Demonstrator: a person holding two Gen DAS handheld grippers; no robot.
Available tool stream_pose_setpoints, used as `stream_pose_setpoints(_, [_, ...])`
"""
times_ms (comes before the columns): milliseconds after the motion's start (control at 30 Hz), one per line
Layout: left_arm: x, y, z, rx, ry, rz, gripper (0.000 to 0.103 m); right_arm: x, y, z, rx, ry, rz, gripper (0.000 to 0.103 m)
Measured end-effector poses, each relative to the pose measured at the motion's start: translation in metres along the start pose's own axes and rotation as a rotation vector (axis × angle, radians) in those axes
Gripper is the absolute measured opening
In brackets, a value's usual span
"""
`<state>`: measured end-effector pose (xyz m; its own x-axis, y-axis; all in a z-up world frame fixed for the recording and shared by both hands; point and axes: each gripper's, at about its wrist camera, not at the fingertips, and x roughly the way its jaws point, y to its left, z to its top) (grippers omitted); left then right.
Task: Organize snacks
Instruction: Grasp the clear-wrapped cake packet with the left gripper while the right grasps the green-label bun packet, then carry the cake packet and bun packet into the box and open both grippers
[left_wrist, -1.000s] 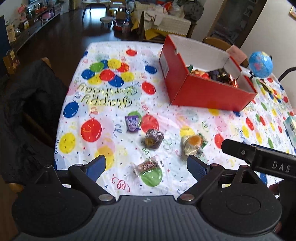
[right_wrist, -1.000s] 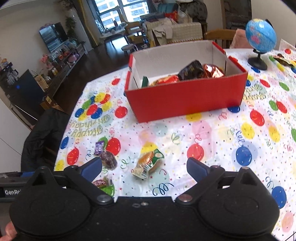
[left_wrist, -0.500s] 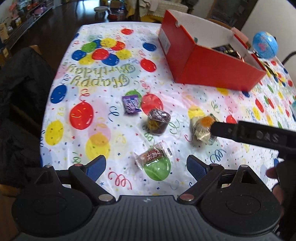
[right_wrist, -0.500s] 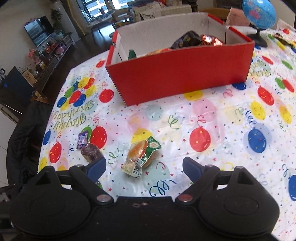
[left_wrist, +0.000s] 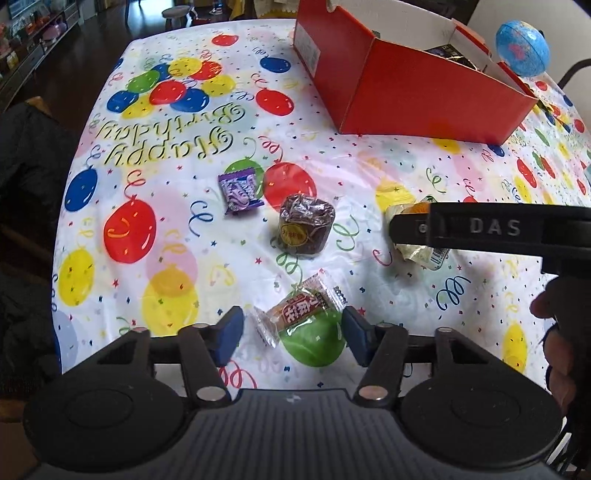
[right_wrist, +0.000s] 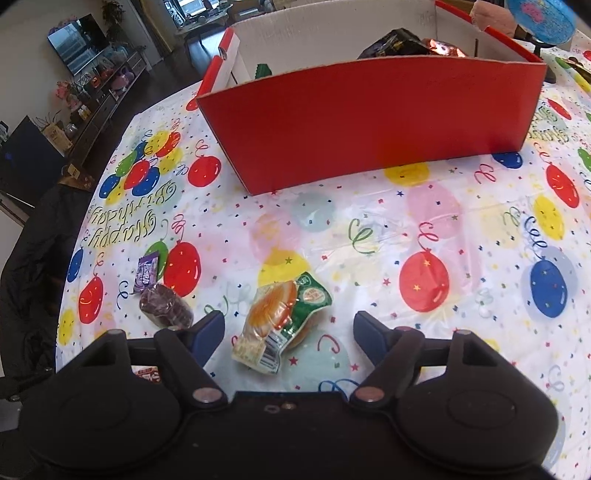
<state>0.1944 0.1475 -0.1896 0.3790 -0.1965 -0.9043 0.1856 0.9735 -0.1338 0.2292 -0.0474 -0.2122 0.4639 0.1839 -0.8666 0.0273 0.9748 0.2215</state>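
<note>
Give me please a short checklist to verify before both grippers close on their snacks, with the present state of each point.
1. Red-label snack packet lies between the left gripper fingers: ok; jaws closing, pads not touching yet.
2. Orange-and-green bun packet lies between the right gripper fingers: ok; jaws closing, gaps on both sides.
3. Bun packet centred: not ok, it sits nearer the left finger.
4. Brown wrapped cake clear of both grips: ok, though close to the right gripper's left finger.
5. Red box open on top to receive snacks: ok.
6. Free room inside the box: cannot tell.
</note>
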Motion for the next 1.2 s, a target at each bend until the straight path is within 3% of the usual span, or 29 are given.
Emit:
stream_pose_setpoints(200, [0.003, -0.006, 0.000, 0.036, 0.004, -0.027, 0.053, 0.006, 0.002, 0.001, -0.007, -0.004, 0.016, 0.071])
stream_pose_setpoints(267, [0.003, -0.011, -0.001, 0.049, 0.006, -0.025, 0.051, 0.007, 0.003, 0.002, -0.013, -0.009, 0.016, 0.065])
stream_pose_setpoints(467, [0.003, -0.025, -0.006, 0.090, -0.008, 0.019, 0.032, 0.006, 0.004, 0.001, -0.029, -0.013, 0.019, 0.041])
stream_pose_setpoints(533, [0.003, -0.026, -0.006, 0.087, -0.008, 0.021, 0.022, 0.006, 0.002, 0.000, -0.024, -0.015, 0.025, 0.040])
stream_pose_setpoints(700, [0.001, -0.025, -0.005, 0.070, 0.002, 0.012, 0.019, 0.001, -0.003, -0.004, -0.010, -0.020, 0.030, 0.039])
stream_pose_setpoints(733, [0.000, -0.025, -0.004, 0.062, 0.003, 0.011, 0.014, -0.001, -0.004, -0.006, -0.007, -0.022, 0.032, 0.039])
stream_pose_setpoints(1200, [-0.039, -0.027, -0.001, 0.026, -0.052, -0.011, 0.014, -0.055, -0.012, -0.017, -0.040, -0.060, 0.038, 0.039])
